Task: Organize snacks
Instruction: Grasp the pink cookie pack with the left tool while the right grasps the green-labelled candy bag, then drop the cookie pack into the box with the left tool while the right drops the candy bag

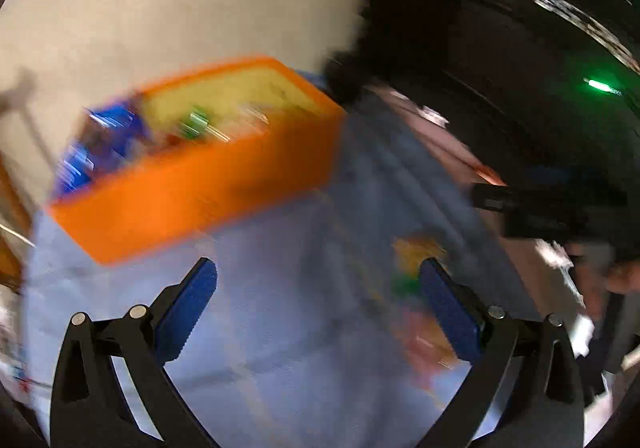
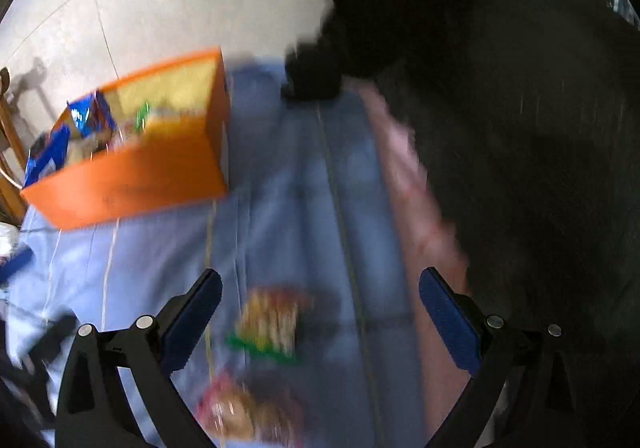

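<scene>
Your right gripper [image 2: 320,284], jaws spread and empty, has the snack packet [image 2: 268,324] just ahead between them (left farther off)

The left claw [image 1: 318,288], a black two-finger frame with blue ribbed pads [image 1: 188,310], is spread wide with nothing between its fingers. The right claw [image 2: 320,294], of the same black frame and blue pads [image 2: 450,322], also stands wide apart and empty. Both views are smeared with motion blur.
</scene>
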The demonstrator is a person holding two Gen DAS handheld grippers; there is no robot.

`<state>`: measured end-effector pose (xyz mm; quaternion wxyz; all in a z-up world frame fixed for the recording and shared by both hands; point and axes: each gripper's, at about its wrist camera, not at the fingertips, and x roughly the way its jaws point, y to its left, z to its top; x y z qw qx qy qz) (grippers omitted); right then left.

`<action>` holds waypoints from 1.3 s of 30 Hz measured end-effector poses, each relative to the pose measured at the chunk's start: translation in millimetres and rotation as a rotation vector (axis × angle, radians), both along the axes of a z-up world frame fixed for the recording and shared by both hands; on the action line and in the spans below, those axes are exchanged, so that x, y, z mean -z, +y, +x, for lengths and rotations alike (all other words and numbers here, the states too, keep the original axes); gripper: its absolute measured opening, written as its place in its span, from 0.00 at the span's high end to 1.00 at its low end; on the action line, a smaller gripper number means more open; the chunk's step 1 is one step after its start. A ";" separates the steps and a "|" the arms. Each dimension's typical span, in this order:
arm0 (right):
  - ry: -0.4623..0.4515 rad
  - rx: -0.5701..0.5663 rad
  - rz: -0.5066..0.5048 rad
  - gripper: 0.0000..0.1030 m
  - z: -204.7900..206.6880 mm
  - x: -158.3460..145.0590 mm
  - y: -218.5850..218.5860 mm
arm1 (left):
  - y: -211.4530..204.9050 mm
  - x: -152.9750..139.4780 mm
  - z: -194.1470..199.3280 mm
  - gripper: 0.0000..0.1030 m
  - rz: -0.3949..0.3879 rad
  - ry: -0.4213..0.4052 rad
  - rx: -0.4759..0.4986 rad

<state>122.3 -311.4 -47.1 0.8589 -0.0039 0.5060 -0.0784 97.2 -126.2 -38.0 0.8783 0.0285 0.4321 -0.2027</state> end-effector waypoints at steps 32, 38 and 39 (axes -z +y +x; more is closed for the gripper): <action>0.212 -0.047 0.130 0.56 29.4 91.7 4.6 | -126.7 101.4 -88.2 0.46 0.145 -0.004 0.294; 0.119 -0.035 0.103 0.55 22.7 45.3 -1.1 | -88.9 67.9 -97.0 0.46 0.095 -0.039 0.233; 0.108 -0.034 0.085 0.55 25.3 36.9 -3.0 | -78.4 60.1 -97.5 0.46 0.093 -0.048 0.214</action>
